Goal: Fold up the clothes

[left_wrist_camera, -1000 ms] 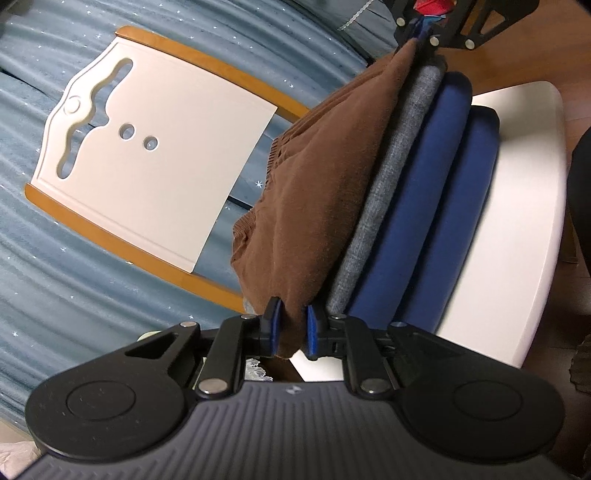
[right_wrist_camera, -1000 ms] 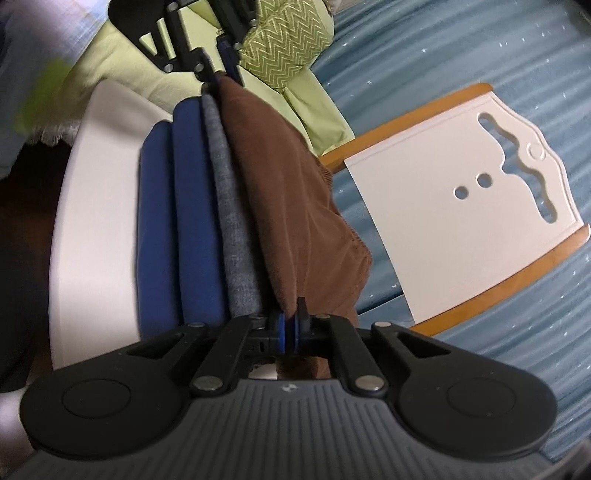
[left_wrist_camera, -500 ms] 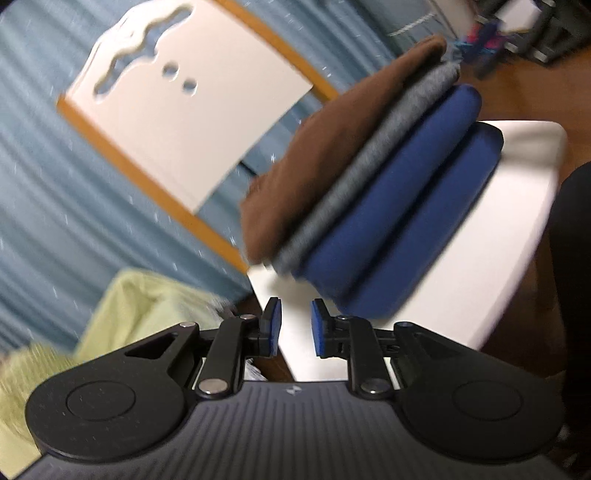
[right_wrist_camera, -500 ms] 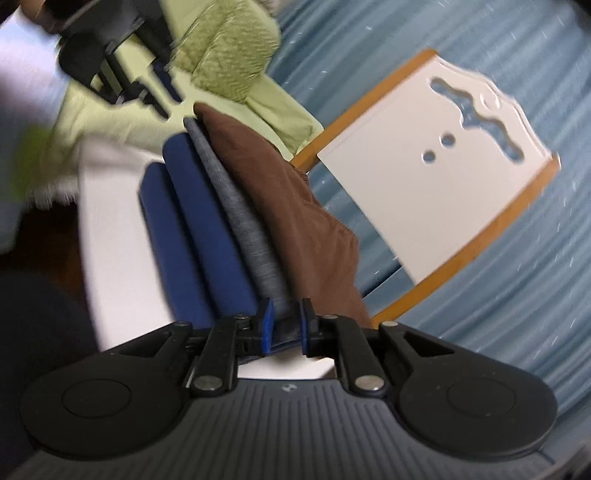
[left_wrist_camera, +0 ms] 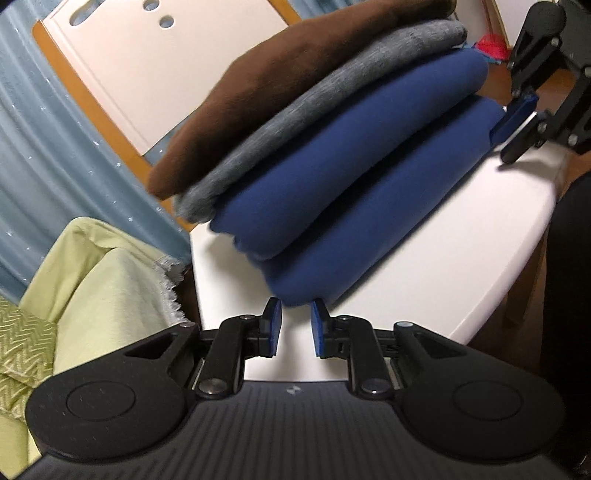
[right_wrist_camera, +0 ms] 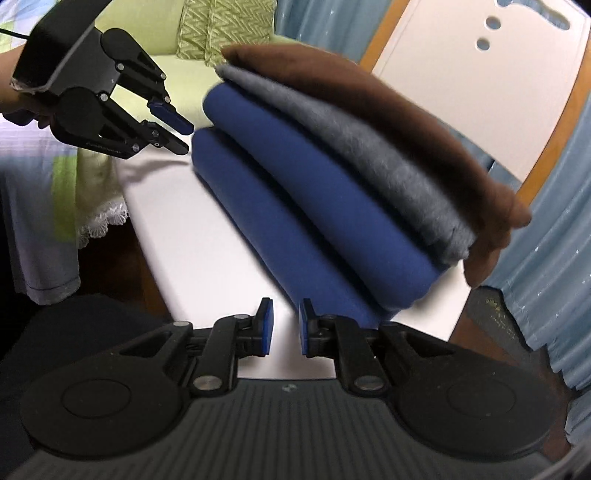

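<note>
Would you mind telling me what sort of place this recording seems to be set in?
Probably a home, perhaps a bedroom or living room. A stack of folded brown, grey and blue clothes rests on a white chair seat, beside pale green chevron cushions and blue starry curtains.

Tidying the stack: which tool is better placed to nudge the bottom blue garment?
Probably left: left tool fronts end of bottom blue garment; right tool, jaws closing empty, points at bare chair seat.

Wrist views close, opposite ends, sharing folded stack [left_wrist_camera: 332, 155]
</note>
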`<state>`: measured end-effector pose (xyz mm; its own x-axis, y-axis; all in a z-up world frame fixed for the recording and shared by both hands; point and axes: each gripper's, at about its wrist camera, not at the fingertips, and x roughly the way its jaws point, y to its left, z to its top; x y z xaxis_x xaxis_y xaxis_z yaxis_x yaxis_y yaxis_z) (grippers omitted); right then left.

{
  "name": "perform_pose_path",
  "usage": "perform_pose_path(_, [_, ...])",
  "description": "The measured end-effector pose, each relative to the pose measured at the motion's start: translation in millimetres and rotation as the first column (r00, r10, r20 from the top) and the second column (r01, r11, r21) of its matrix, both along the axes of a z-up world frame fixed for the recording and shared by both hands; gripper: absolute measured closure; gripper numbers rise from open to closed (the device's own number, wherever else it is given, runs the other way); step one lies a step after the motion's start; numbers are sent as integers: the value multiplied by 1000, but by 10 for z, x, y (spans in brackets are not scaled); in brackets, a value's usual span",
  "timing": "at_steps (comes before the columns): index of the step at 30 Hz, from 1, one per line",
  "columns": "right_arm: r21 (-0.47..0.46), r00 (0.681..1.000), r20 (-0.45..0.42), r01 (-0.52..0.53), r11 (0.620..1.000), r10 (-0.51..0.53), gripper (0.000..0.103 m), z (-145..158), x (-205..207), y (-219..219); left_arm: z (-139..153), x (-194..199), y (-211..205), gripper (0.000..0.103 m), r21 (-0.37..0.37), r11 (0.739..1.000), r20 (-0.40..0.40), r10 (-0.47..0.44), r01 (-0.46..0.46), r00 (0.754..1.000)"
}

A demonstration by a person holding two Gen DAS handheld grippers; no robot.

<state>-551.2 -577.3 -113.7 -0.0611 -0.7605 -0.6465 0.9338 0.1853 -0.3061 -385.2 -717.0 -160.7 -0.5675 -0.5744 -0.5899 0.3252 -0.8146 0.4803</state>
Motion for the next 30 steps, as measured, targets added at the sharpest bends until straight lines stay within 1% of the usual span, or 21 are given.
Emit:
perform_pose_path(1, [2, 1000, -8, -1, 1000, 1, 96, -18, -5, -2, -5, -7, 1, 79, 9, 1000, -7, 2, -2, 1000])
perform_pose_path(3, [-1, 1000, -27, 2, 1000, -2, 99, -38, -18, -2, -10, -6, 16, 79, 22, 1000, -16, 3, -2, 1000])
perform_pose_path(6, [-4, 999, -25, 24, 1000, -24, 100, -45, -74, -3, 12, -19, 75, 79, 24, 1000, -23, 1, -1, 1000])
perform_pose_path(9, [-6, 999, -19, 36, 999, -36, 99, -20, -100, 9, 77, -7, 111, 77, 32, 999, -33, 28, -27, 999])
perform_pose_path(11, [-19, 999, -7, 35, 999, -35, 99, 64, -95, 71, 202, 57, 194, 77, 41, 997, -75, 63, -60, 995])
perform_pose_path(12, [-46, 999, 10, 42, 998, -41, 99, 146, -94, 130, 264, 95, 237, 76, 43, 996, -100, 77, -73, 992])
perform_pose_path(14, [-147, 995, 78, 71, 987, -60, 99, 417, -107, 303, 429, 191, 338, 75, 45, 994, -172, 109, -103, 979])
perform_pose_path(16, [-249, 990, 122, 106, 963, -77, 99, 660, -122, 439, 660, 273, 439, 75, 36, 991, -265, 134, -129, 955])
perform_pose_path(17, [-289, 986, 141, 123, 949, -85, 99, 763, -134, 482, 737, 282, 459, 75, 28, 990, -288, 137, -135, 948])
perform_pose_path(20, [-367, 979, 169, 166, 915, -110, 93, 969, -197, 494, 1034, 260, 476, 75, -1, 990, -358, 129, -139, 925])
perform_pose_path(23, [-409, 972, 199, 199, 890, -125, 91, 1089, -296, 368, 1210, 125, 359, 74, -16, 989, -389, 128, -146, 912])
perform_pose_path(24, [-411, 968, 214, 212, 887, -132, 91, 1106, -339, 308, 1225, 71, 292, 70, -8, 989, -390, 134, -149, 911])
perform_pose_path(26, [-386, 958, 242, 241, 891, -154, 90, 1074, -427, 170, 1197, -51, 149, 68, 29, 989, -377, 147, -147, 914])
perform_pose_path(29, [-313, 945, 260, 278, 908, -200, 90, 901, -508, 17, 1038, -146, -12, 68, 83, 986, -345, 167, -147, 924])
perform_pose_path(30, [-293, 942, 265, 284, 913, -208, 90, 831, -523, 7, 985, -148, -34, 65, 94, 985, -342, 171, -147, 924])
